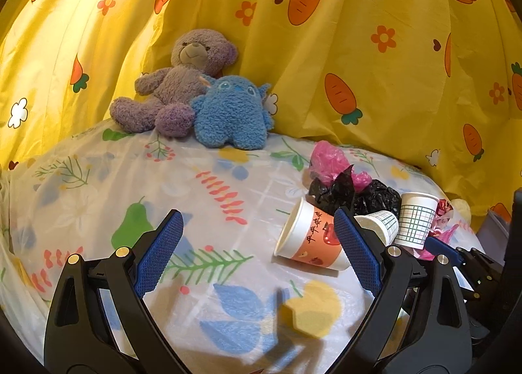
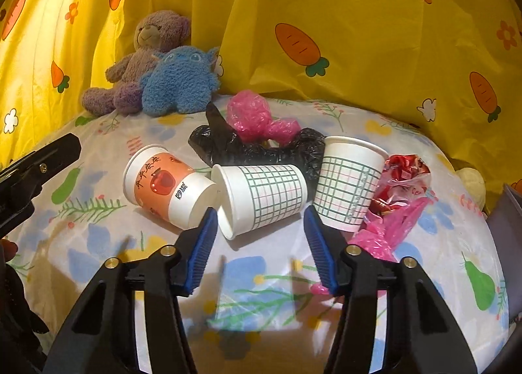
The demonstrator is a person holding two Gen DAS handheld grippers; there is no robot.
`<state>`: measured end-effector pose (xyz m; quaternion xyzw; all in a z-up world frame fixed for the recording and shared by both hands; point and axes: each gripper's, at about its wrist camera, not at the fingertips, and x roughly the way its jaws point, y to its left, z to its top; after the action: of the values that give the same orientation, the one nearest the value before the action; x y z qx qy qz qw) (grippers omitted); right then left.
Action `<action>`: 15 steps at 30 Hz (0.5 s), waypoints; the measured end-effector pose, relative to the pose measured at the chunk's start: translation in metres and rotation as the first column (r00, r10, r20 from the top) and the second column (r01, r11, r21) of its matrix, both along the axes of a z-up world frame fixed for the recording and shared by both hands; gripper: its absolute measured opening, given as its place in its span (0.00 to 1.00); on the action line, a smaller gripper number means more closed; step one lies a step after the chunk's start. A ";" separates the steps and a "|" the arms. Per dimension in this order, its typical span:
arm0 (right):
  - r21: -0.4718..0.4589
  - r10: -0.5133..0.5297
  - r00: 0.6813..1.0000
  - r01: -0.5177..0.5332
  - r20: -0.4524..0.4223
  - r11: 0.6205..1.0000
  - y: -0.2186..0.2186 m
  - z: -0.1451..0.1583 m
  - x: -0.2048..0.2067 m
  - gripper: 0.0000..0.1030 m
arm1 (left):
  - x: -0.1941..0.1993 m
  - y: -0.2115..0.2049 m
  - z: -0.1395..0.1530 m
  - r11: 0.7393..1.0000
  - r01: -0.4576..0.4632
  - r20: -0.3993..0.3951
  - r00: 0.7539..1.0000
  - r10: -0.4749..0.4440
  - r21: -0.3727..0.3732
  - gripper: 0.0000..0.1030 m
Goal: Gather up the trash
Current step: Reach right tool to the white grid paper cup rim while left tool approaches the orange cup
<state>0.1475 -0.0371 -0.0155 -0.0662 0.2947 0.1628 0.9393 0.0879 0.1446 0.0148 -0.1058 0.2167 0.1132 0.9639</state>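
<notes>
Trash lies in a heap on the flowered cloth. An orange apple-print paper cup and a checked cup lie on their sides. A second checked cup stands upright. Behind them are a crumpled black bag and a pink bag. A red wrapper and pink film lie to the right. My right gripper is open, its tips just short of the lying checked cup. My left gripper is open over bare cloth, left of the orange cup.
A purple plush bear and a blue plush toy sit at the back against a yellow carrot-print curtain. A grey box edge shows at the far right. The cloth falls away at the left side.
</notes>
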 end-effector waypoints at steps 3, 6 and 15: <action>-0.028 0.000 1.000 -0.001 -0.008 1.000 0.010 -0.003 0.006 0.38 | 0.000 0.003 -0.002 1.000 0.007 0.005 1.000 -0.007 -0.024 0.89; -0.068 -0.010 1.000 0.010 -0.005 0.998 0.018 -0.006 0.011 0.29 | 0.002 0.002 -0.004 0.999 0.028 0.005 1.000 -0.028 -0.023 0.89; -0.081 -0.024 1.000 0.023 -0.012 0.996 0.010 -0.011 0.016 0.06 | 0.008 -0.002 -0.011 0.997 0.072 -0.002 0.997 -0.072 -0.030 0.89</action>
<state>0.1630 -0.0275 -0.0267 -0.0996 0.3079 0.1402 0.9357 0.0962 0.1422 0.0041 -0.1122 0.2234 0.0752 0.9653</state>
